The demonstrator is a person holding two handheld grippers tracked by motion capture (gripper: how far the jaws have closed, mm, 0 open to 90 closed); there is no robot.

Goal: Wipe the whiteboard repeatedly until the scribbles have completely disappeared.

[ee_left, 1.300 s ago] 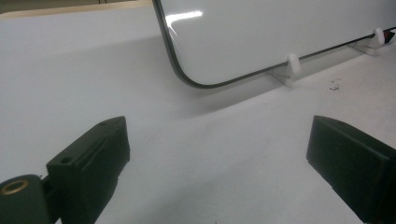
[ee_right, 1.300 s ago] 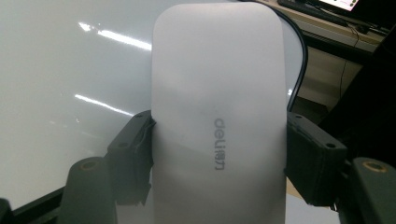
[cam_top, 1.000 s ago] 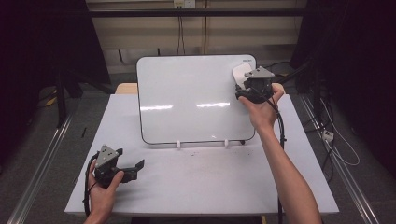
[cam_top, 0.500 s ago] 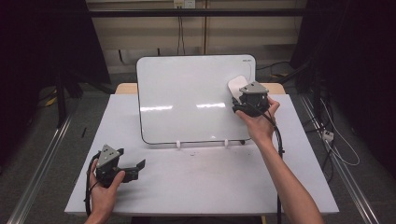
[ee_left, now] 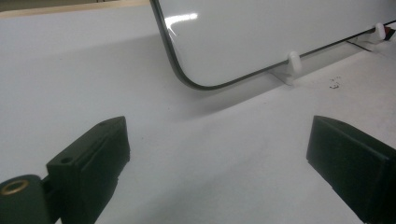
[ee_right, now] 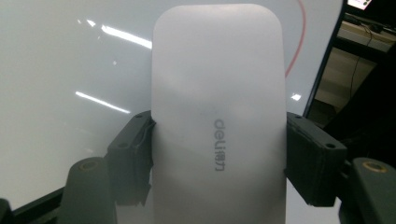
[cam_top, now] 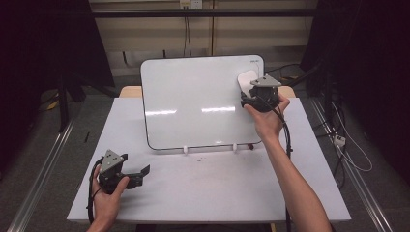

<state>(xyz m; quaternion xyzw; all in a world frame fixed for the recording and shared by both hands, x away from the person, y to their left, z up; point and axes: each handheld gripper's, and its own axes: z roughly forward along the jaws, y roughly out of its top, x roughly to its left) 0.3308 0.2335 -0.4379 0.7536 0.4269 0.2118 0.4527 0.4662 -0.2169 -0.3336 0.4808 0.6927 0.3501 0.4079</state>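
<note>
The whiteboard (cam_top: 193,104) is plain glossy white with a thin dark rim, and a curved red pen line (ee_right: 299,42) shows near its edge. The eraser (ee_right: 219,116) is pale white with grey lettering. Both grippers, left gripper (cam_top: 126,175) and right gripper (cam_top: 256,99), are black, each topped with a grey plate. The table (cam_top: 212,193) is white, faintly speckled with dark crumbs.
</note>
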